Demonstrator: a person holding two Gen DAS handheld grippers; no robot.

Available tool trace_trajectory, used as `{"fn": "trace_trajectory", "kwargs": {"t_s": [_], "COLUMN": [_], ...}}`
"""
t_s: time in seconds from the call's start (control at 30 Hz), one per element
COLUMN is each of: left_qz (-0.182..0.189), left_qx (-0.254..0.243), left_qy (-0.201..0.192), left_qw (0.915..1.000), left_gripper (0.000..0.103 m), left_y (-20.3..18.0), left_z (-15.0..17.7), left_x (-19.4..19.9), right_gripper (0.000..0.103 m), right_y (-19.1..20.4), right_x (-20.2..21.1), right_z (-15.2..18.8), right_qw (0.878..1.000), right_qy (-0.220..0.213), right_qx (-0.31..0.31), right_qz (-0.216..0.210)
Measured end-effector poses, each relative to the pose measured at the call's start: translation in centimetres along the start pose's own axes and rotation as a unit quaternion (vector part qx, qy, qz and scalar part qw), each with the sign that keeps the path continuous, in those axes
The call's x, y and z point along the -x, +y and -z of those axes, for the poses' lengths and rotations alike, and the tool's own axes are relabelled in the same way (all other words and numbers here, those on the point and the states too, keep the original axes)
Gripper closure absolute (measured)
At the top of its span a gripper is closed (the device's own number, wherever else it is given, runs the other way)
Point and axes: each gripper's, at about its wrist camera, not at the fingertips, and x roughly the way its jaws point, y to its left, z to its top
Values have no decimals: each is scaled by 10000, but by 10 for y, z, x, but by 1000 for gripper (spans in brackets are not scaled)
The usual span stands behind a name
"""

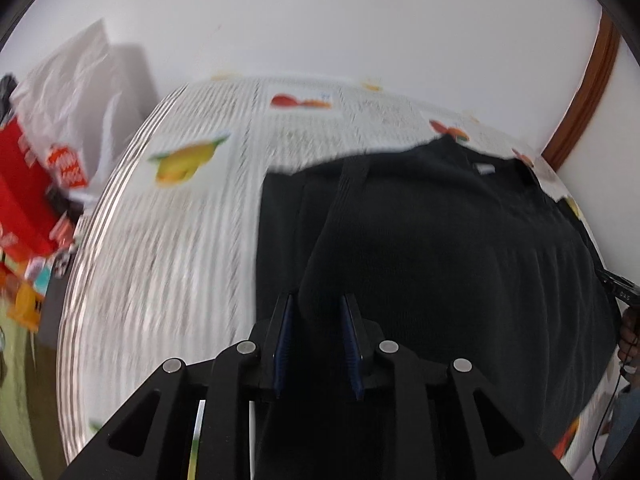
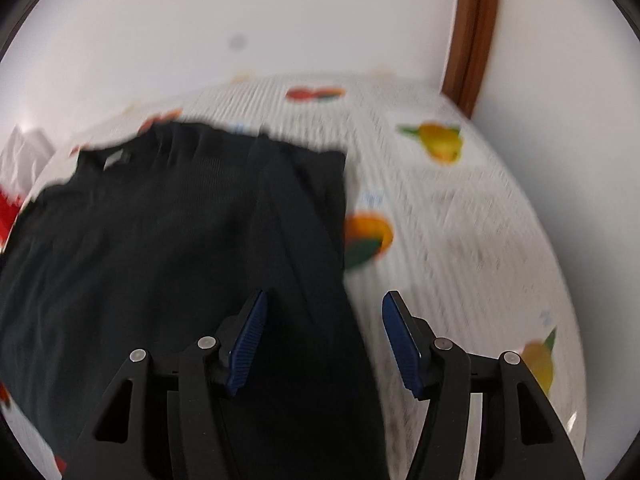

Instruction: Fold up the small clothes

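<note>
A black garment lies spread on a round table covered by a white cloth with fruit prints. A white label shows at its neck, on the far side. My left gripper stands narrowly open at the garment's left part. A raised ridge of black fabric runs in between its blue pads; no pinch shows. In the right wrist view the garment fills the left half. My right gripper is wide open over the garment's right edge, one finger above the fabric and the other above the tablecloth, holding nothing.
A white plastic bag and red packaging sit off the table's left side. A brown door frame stands at the far right by the white wall. A person's hand shows at the right edge.
</note>
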Motion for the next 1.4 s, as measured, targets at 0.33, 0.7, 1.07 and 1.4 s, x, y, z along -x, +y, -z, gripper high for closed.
{"fn": "trace_trajectory", "kwargs": {"t_s": [0.33, 0.7, 1.07, 1.4], "left_qz": [313, 511, 75, 209], "left_qx": [280, 360, -7, -46], "left_qy": [-2, -227, -179, -292], "left_qw": [9991, 9978, 9998, 9993], "left_gripper": [72, 96, 85, 80], "left_y": [14, -29, -50, -17], "left_z": [47, 15, 23, 79], "left_x": [16, -1, -7, 40], "right_gripper": [88, 91, 64, 63], "right_y": [-3, -32, -78, -56], "right_x": [-7, -2, 25, 89], "right_z": [-3, -28, 7, 65], "right_qw": [9974, 9987, 9990, 9918], "right_qy": [97, -289, -305, -427], "right_qx": [-200, 268, -222, -198], "right_qz": [-690, -338, 236, 1186]}}
